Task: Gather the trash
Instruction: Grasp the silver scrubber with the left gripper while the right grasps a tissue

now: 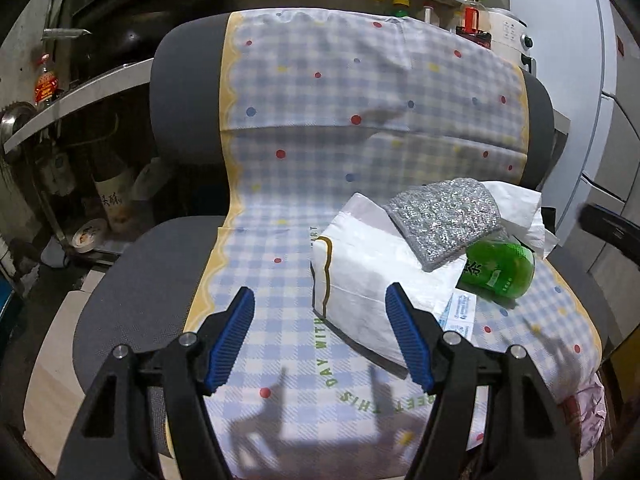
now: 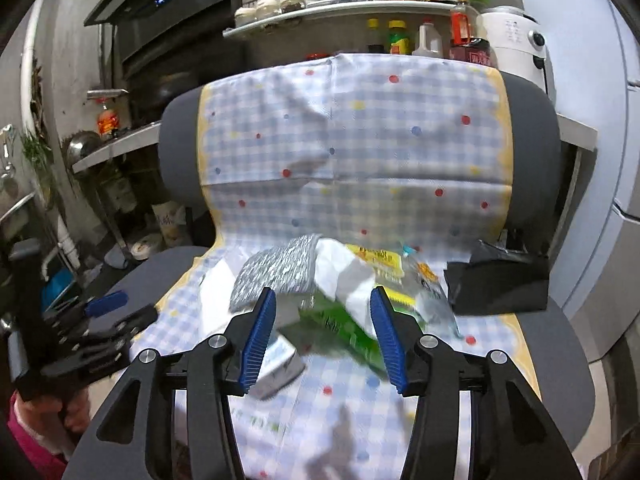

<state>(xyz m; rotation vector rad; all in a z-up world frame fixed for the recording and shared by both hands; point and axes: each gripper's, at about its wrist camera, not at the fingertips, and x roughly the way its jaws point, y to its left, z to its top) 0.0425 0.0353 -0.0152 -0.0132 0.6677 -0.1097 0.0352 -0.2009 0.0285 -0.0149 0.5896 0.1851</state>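
A pile of items lies on the checked cloth (image 1: 280, 272) over a grey chair: a white tissue pack (image 1: 368, 280), a silver glittery sponge cloth (image 1: 444, 216), a green plastic bottle (image 1: 500, 268), crumpled white tissue (image 1: 520, 208) and a small blue-white packet (image 1: 460, 312). My left gripper (image 1: 320, 320) is open, low over the seat, left of the tissue pack. My right gripper (image 2: 323, 320) is open just above the green bottle (image 2: 340, 328) and white tissue (image 2: 340, 276). A black bag (image 2: 496, 280) lies at the right. The right wrist view is blurred.
The chair back (image 1: 180, 92) stands behind the pile. Shelves with bottles and jars (image 2: 400, 12) and a white appliance (image 2: 516, 40) are behind the chair. The left gripper shows in the right wrist view (image 2: 100, 332) at the left. A yellow-labelled clear wrapper (image 2: 400, 272) lies in the pile.
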